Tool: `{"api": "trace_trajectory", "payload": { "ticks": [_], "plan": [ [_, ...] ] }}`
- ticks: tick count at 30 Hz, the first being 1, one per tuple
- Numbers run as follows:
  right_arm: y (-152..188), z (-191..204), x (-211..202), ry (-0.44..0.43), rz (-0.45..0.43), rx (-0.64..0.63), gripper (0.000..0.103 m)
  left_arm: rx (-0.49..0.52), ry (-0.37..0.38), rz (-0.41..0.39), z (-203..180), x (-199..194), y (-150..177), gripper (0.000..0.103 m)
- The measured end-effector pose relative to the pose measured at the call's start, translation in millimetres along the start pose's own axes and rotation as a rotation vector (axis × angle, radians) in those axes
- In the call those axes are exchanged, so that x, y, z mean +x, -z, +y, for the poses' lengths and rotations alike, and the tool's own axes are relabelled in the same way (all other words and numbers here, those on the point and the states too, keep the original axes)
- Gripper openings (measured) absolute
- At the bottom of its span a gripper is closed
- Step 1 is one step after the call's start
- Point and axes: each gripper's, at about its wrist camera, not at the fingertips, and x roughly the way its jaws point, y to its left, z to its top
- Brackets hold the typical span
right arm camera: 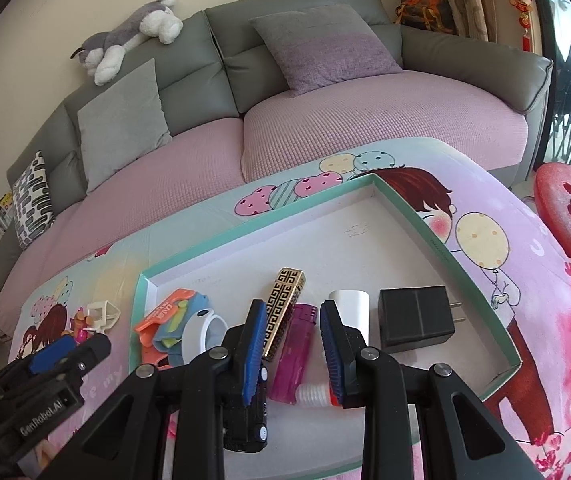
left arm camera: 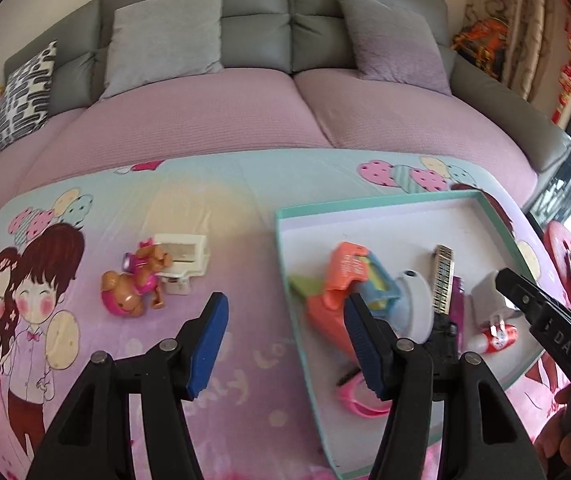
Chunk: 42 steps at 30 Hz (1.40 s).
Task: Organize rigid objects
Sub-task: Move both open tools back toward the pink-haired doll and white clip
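**Two toys left outside the box**

Low in the left wrist view, the left gripper (left arm camera: pixel 285 344) has its blue fingers (left arm camera: pixel 208 344) spread about half wide with nothing between them. One finger is over the cartoon cloth on the bench (left arm camera: pixel 245 220) and the other is over the left edge of the box (left arm camera: pixel 285 264).

Low in the right wrist view, the right gripper (right arm camera: pixel 291 344) has its fingers set narrow. A purple lighter (right arm camera: pixel 295 356) lies under the gap, but no pad seems to press on it, so it looks empty.

In the box, in the middle of that view, sit an orange and blue toy (right arm camera: pixel 173 320), a white ring (right arm camera: pixel 205 330), a gold and black case (right arm camera: pixel 281 312), a white cup (right arm camera: pixel 351 312) and a black plug (right arm camera: pixel 417 318).

Farther off, at middle left of the left wrist view, a small pink toy dog (left arm camera: pixel 137 284) and a cream plastic toy (left arm camera: pixel 183 258) lie touching on the cloth, outside the box. They probably go in next. Both look hard, light and smooth. The dog is bumpy and could slip, so squeezing across its round body seems best. The cream toy has flat sides that are easy to pinch.

At the top is the sofa (left arm camera: pixel 245 112).
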Motion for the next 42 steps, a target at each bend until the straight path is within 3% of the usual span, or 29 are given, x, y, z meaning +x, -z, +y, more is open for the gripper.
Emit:
{"api": "trace_trajectory", "payload": {
  "ticks": [3, 4, 5, 9, 11, 22, 28, 42],
  "plan": [
    [2.7, 18.2, 6.8, -0.007, 0.006, -0.042, 0.038, -0.093, -0.081, -0.001, 33.4, 2.2, 0.1, 0.089],
    [3.8, 24.8, 9.3, -0.015, 0.011, -0.056, 0.049, -0.122, -0.105, -0.002, 43.3, 2.5, 0.6, 0.091],
    [5.5, 31.1, 11.4, -0.024, 0.011, -0.068, 0.060, -0.147, -0.126, -0.002, 52.3, 2.8, 1.3, 0.091],
    [11.5, 52.7, 18.2, -0.049, 0.019, -0.115, 0.063, -0.195, -0.185, -0.003, 75.8, 4.1, 5.3, 0.095],
    [14.7, 61.2, 22.0, -0.056, 0.025, -0.133, 0.072, -0.208, -0.203, -0.007, 82.0, 4.2, 6.8, 0.096],
    [27.8, 96.9, 31.2, -0.097, 0.037, -0.209, 0.101, -0.275, -0.218, -0.032, 106.6, 3.0, 12.0, 0.097],
    [33.7, 118.7, 32.6, -0.147, 0.026, -0.228, 0.103, -0.309, -0.234, -0.050, 122.3, -1.3, 15.3, 0.097],
    [50.3, 153.6, 47.3, -0.152, 0.064, -0.290, 0.103, -0.414, -0.237, -0.042, 169.8, 0.3, 30.6, 0.098]
  ]
}}
